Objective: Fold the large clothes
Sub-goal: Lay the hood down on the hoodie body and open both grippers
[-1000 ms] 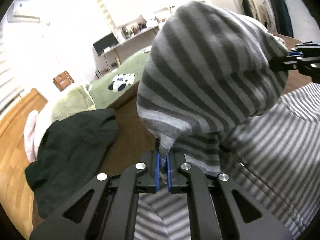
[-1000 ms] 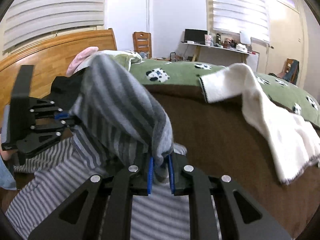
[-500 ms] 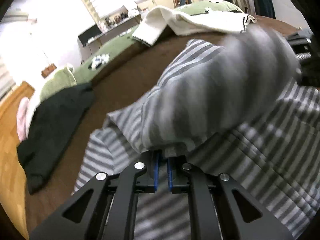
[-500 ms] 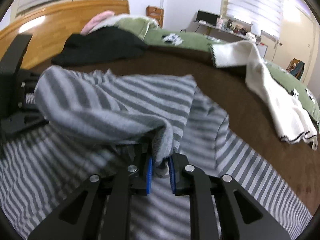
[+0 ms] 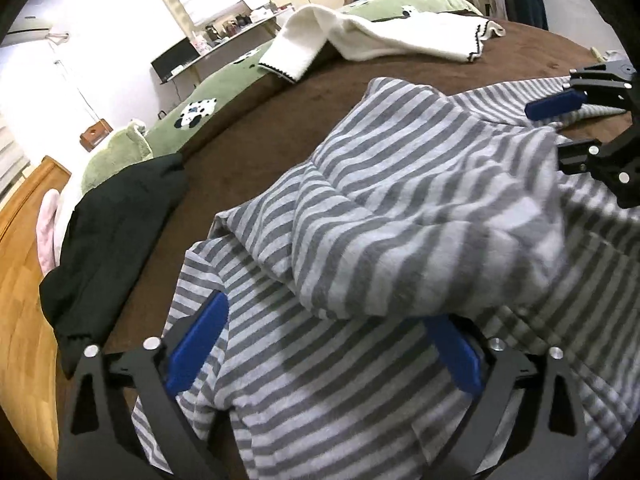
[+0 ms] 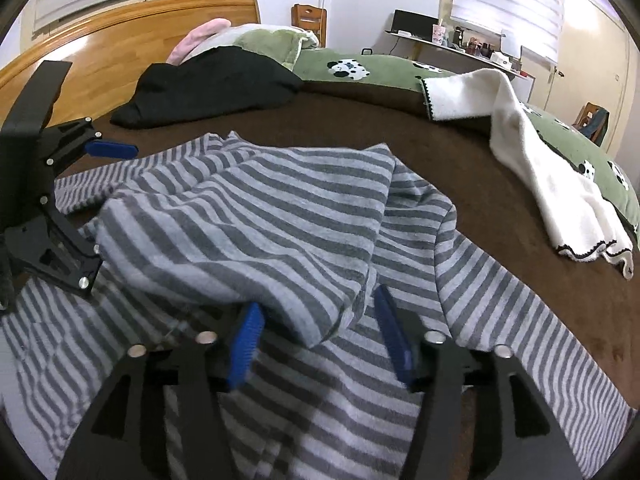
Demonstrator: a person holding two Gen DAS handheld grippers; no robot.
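A grey-and-white striped garment (image 5: 400, 208) lies on the brown bed cover, with its folded-over part resting on the lower layer; it also shows in the right wrist view (image 6: 256, 216). My left gripper (image 5: 324, 344) is open, its blue pads either side of the fold's edge. My right gripper (image 6: 316, 336) is open too, with the fold's corner lying loose between its pads. Each gripper shows in the other's view, the right one (image 5: 592, 136) at the right edge and the left one (image 6: 52, 200) at the left edge.
A black garment (image 5: 116, 224) lies by the wooden headboard (image 6: 120, 48). A white knit garment (image 6: 552, 168) lies across the brown cover (image 6: 500, 216) and the green panda blanket (image 6: 360, 68). Pillows, a desk and hanging clothes stand further back.
Both grippers lowered the lifted striped fold onto the garment and opened, letting the fabric go. It now rests flat.
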